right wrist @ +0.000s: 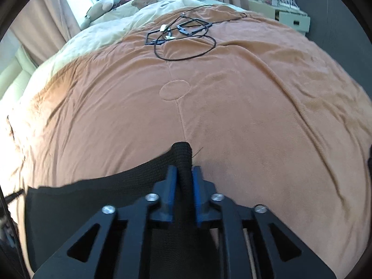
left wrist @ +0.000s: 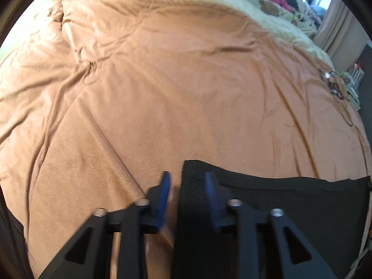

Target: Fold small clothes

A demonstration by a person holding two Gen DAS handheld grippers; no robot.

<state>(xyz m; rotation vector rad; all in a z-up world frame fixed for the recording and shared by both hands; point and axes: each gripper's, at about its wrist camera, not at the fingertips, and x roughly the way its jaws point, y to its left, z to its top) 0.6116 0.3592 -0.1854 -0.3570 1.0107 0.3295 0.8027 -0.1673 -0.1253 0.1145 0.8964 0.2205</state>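
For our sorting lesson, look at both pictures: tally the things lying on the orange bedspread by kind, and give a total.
Black knitted garment: 1
Tangle of thin black cable: 1
Flat black rectangular frames: 2, as far as I can tell
Small white plugs or clips on the cable: 2
Total: 6

The left hand-held gripper (left wrist: pixel 187 174) is angled downward with its blue fingers (left wrist: pixel 165 193) parted, while the right hand-held gripper (right wrist: pixel 184 169) is likewise tilted down, its fingers (right wrist: pixel 172 183) held narrowly apart.
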